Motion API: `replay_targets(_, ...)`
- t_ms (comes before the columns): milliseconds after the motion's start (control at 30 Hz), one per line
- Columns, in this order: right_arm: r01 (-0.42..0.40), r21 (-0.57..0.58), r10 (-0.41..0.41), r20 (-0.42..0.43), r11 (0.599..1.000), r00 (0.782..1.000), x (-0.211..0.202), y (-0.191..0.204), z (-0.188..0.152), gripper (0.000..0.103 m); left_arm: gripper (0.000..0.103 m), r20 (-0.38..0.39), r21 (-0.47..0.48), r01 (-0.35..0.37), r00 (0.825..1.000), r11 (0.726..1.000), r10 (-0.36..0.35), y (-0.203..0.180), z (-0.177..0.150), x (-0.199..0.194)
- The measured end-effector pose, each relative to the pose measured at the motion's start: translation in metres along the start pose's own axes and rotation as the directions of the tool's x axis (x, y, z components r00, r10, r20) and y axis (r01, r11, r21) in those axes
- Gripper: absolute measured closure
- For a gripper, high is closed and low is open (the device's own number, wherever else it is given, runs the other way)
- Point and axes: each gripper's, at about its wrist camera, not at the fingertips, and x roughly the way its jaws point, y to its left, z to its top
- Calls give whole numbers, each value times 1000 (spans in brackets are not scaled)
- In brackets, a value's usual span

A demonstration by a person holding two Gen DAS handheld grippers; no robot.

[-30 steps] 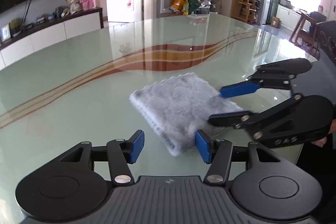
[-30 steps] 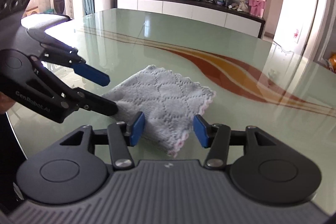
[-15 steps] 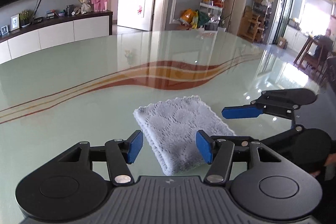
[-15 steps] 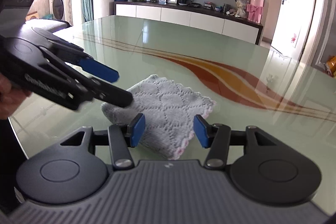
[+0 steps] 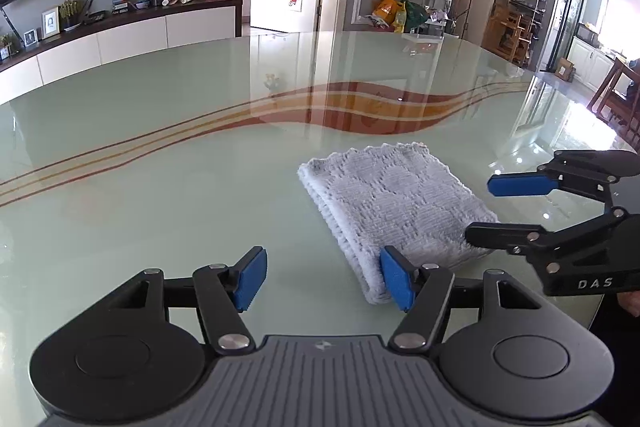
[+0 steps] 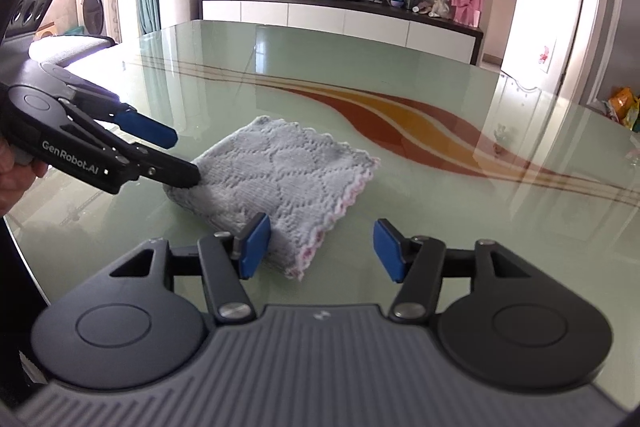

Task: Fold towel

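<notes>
Both jaws stand spread wide, and neither pinches anything. Seen from its own camera, the left gripper (image 5: pixel 322 277) hangs low over the glass table (image 5: pixel 160 187), its right blue pad (image 5: pixel 394 281) just at the near corner of the towel (image 5: pixel 394 205); whether the two touch I cannot tell. That towel, grey and knobbly with a diamond pattern, lies folded into a thick squarish pad, flat on the glass, at about one o'clock from the left gripper. The right gripper (image 5: pixel 484 209) reaches in from three o'clock, its lower black finger (image 5: pixel 504 234) at the towel's right edge and its upper blue pad (image 5: pixel 520 185) held above the glass. From the right camera the towel (image 6: pixel 276 179) sits at about eleven o'clock, its pink scalloped hem (image 6: pixel 340 211) along the right side, with the left gripper (image 6: pixel 176 157) coming in from nine o'clock. A brown and orange wave (image 6: pixel 400 123) runs across the table beyond.
</notes>
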Motion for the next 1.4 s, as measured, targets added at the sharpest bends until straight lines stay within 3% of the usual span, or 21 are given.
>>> replay_targets(200,63,39,-63,-16,997,998,-5,-13,-6,49,37,6,-2,-14,1000,1000,14,3,-1,-5)
replay_targets(267,62,51,-63,13,997,998,-11,-16,-5,49,42,18,-5,-22,1000,1000,22,4,1,-10)
replay_targets(500,8,-1,-8,56,1000,998,3,5,15,48,43,63,-8,-22,998,1000,23,-4,17,-10)
replay_targets(667,26,-59,-26,12,998,1000,19,17,13,47,40,10,16,-86,996,996,86,-1,10,6)
replay_targets(700,27,-57,-26,12,998,1000,19,16,11,46,36,16,15,-94,995,995,94,2,8,5)
replay_targets(867,17,-46,-17,7,999,1000,18,11,9,45,35,23,20,-113,993,993,113,8,5,0)
replay_targets(933,16,-40,-16,7,999,1000,18,9,7,45,41,17,54,-214,977,975,214,9,3,0)
replay_targets(967,15,-37,-15,7,999,1000,18,8,7,45,42,18,48,-216,976,975,215,14,2,-1)
replay_targets(1100,9,-32,-9,7,999,1000,18,7,6,45,46,60,-49,-135,989,990,138,29,6,-19)
replay_targets(1133,8,-30,-8,7,1000,1000,17,7,6,44,45,65,-49,-113,991,992,116,27,7,-20)
replay_targets(1167,9,-31,-9,8,999,1000,17,8,6,44,44,75,-44,-47,996,998,50,22,10,-23)
replay_targets(1267,7,-31,-7,6,999,1000,17,8,7,44,42,41,1,13,999,1000,-13,8,10,-16)
replay_targets(1400,5,-31,-5,4,1000,1000,17,7,9,43,37,-2,41,-28,1000,999,28,5,1,-7)
